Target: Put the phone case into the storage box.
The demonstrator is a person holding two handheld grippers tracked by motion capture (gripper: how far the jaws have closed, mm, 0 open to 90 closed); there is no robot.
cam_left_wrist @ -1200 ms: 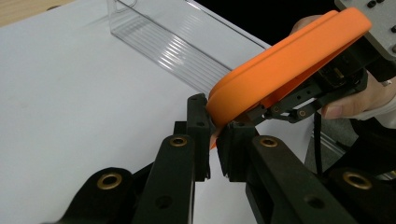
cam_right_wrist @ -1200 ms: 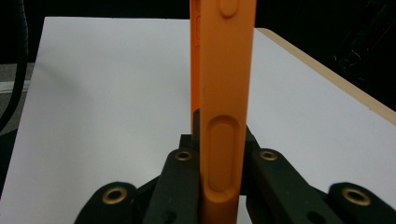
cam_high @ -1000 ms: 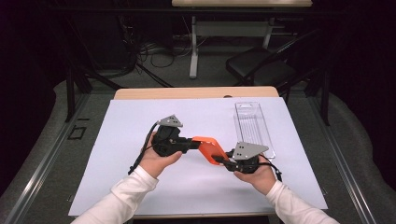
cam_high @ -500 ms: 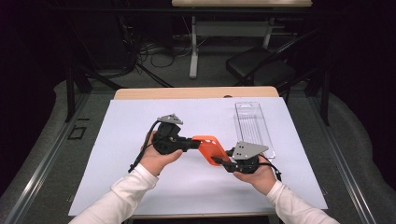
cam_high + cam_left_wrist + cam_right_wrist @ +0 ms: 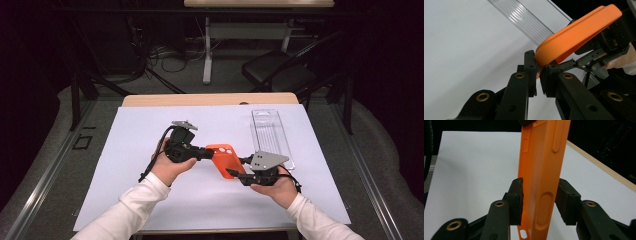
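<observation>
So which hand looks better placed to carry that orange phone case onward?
Probably the left: the left gripper is clamped on the orange case, while the right gripper has just been opening, a gap beside one pad.

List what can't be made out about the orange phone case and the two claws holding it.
- Orange phone case: its far end runs off the top edge in the right gripper view, and its inner face is turned away.
- Right claw: grey plate covers its body in the high view.
- Left claw: the case hides the pads' contact.

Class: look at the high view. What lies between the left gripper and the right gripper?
In the high view, the orange phone case spans between the left gripper and right gripper.
</observation>
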